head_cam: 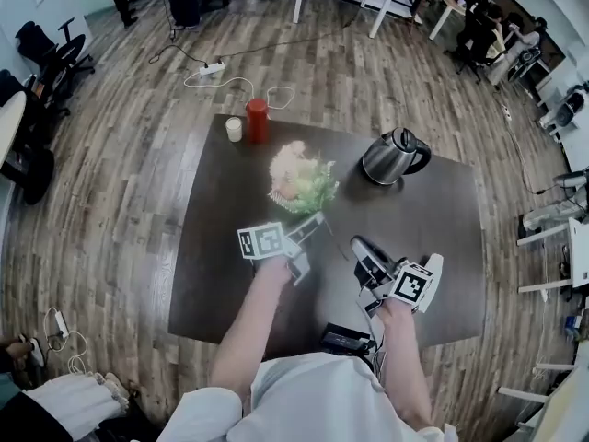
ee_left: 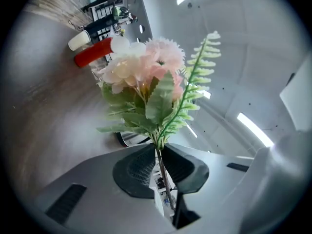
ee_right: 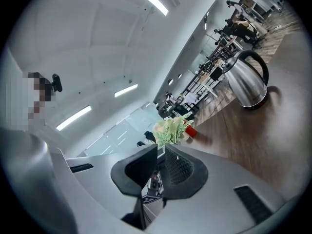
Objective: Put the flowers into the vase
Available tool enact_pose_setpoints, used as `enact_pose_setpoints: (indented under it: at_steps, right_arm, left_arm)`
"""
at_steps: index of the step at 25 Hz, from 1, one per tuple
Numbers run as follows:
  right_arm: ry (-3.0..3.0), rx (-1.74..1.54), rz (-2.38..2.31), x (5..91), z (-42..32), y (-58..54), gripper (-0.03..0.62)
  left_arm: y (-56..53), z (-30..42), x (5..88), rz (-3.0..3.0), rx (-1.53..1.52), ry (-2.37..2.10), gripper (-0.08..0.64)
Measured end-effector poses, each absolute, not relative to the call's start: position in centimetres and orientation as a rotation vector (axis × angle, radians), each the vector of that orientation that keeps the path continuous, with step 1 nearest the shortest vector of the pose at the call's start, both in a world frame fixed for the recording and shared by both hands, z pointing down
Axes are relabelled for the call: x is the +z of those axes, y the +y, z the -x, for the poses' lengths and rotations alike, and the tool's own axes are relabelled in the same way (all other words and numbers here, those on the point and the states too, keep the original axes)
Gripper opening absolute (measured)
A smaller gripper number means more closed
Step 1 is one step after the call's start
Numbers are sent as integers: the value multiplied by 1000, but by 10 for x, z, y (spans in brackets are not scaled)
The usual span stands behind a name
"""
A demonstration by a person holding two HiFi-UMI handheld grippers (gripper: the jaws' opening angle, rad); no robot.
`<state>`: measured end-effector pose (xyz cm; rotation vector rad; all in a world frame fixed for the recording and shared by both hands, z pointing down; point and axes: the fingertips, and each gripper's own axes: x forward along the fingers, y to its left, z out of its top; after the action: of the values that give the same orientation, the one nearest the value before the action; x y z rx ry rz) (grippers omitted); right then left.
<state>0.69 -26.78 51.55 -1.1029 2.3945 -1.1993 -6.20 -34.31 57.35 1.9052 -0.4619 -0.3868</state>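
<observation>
- On my left gripper [ee_left: 160, 152] the jaws clamp the thin stem [ee_left: 164, 173] of the flowers [ee_left: 146, 77]: light, top-heavy, likely bendy.
- Best held low on the stem, never by the petals.
- On my right gripper [ee_right: 160, 152] the jaws are together, empty.

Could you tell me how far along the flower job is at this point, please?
Done: the flowers are picked up. In hand: the left gripper is shut on their stem, over the table; the right gripper is shut, empty. Left: carry them to the red container at the far edge, apparently the vase, and lower the stem in.
</observation>
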Motion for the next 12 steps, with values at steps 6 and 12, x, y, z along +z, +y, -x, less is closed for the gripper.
enact_pose_setpoints:
  at_steps: [6, 12]
  right_arm:
    - [2338, -1171, 1166, 507, -24, -244, 25]
    - [2322, -1127, 1194, 495, -34, -227, 25]
  left_arm:
    - [-317, 43, 549, -1956, -376, -380, 51]
    - [-297, 29, 535, -1978, -359, -328, 51]
